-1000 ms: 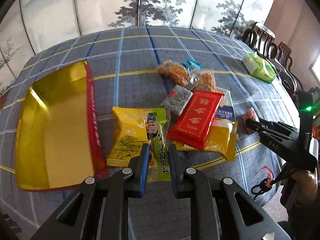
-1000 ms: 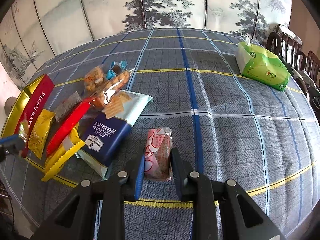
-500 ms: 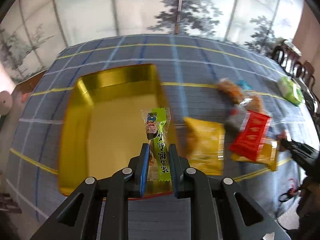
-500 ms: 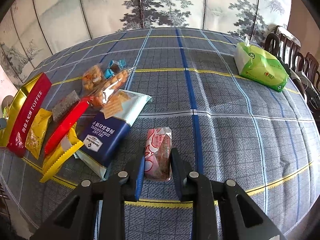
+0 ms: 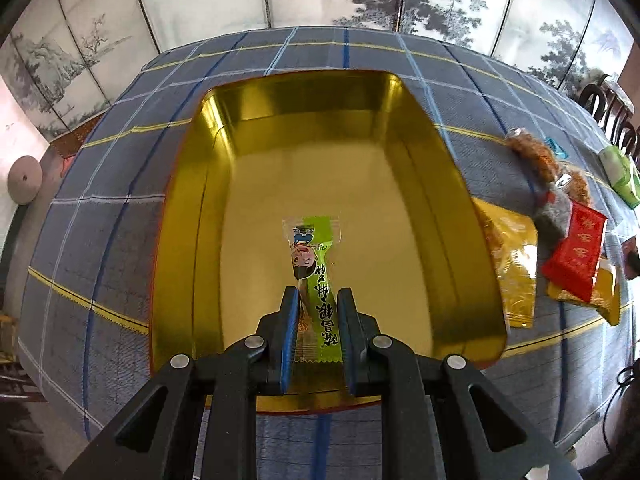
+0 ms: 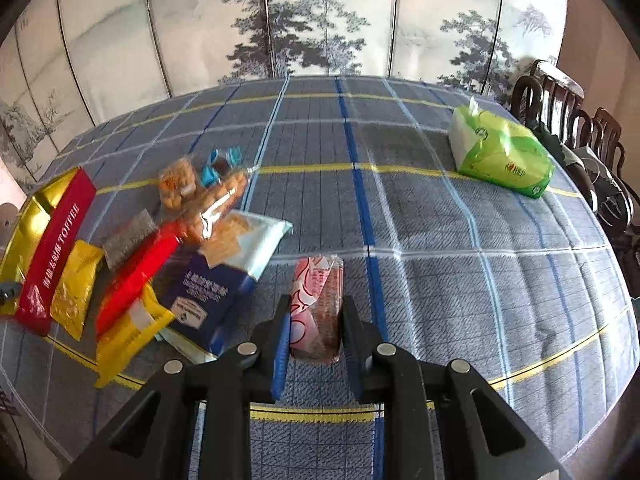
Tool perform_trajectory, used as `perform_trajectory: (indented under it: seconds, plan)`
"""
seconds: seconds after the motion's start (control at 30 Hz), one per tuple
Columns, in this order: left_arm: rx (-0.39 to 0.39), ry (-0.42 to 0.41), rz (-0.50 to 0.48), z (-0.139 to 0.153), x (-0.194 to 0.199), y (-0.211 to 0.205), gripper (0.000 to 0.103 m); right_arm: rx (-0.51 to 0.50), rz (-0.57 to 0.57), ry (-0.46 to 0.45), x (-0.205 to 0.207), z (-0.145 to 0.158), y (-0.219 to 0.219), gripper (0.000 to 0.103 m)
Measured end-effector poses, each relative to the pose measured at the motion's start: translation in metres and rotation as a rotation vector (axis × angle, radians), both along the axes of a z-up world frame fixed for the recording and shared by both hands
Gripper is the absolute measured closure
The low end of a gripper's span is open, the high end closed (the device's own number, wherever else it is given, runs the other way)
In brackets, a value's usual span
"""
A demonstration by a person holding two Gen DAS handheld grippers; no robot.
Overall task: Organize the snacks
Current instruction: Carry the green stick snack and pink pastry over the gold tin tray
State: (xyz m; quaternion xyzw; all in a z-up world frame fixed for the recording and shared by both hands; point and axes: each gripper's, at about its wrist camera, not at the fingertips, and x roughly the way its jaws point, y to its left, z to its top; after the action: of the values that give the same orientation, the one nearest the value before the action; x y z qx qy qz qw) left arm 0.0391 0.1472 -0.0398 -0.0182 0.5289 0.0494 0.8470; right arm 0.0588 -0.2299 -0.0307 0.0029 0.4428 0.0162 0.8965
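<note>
The green candy stick [image 5: 316,276], in a wrapper with a cartoon face, is clamped between the left tongs [image 5: 318,312] and hangs over the floor of the gold tin [image 5: 192,216], whose inside holds nothing else in view. Just beyond the tin's right wall lies a yellow packet [image 5: 512,264], then a red packet [image 5: 576,252] overlapping other snacks. Farther from the tin, the right tongs [image 6: 316,320] are clamped on a pink-and-white wrapped snack [image 6: 318,300] that rests on the checked cloth of the surface [image 6: 440,208], beside a blue cracker bag [image 6: 216,276]. Farthest from the tin, near the surface's far edge, sits a green tissue pack [image 6: 500,156].
</note>
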Motion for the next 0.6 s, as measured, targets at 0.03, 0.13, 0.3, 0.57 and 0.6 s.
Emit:
perform_trajectory:
  seconds: [0.03,0.13,0.3,0.57,0.6]
  plan:
    - [0.000,0.002,0.001,-0.001,0.000,0.001,0.086,0.000,0.004,-0.005,0.000,0.003,0.001,0.080]
    - [-0.004,0.006,0.003,-0.003,-0.002,0.006,0.086,-0.001,0.018,-0.025,-0.001,0.012,0.010,0.080]
    - [-0.005,0.010,0.010,-0.004,-0.005,0.012,0.086,0.007,0.069,-0.050,-0.001,0.026,0.034,0.080]
    - [-0.016,0.008,0.028,-0.006,-0.010,0.026,0.086,0.055,0.191,-0.065,0.002,0.040,0.085,0.080]
    - [-0.015,0.008,0.031,-0.006,-0.011,0.027,0.086,0.060,0.206,-0.064,0.002,0.041,0.091,0.080]
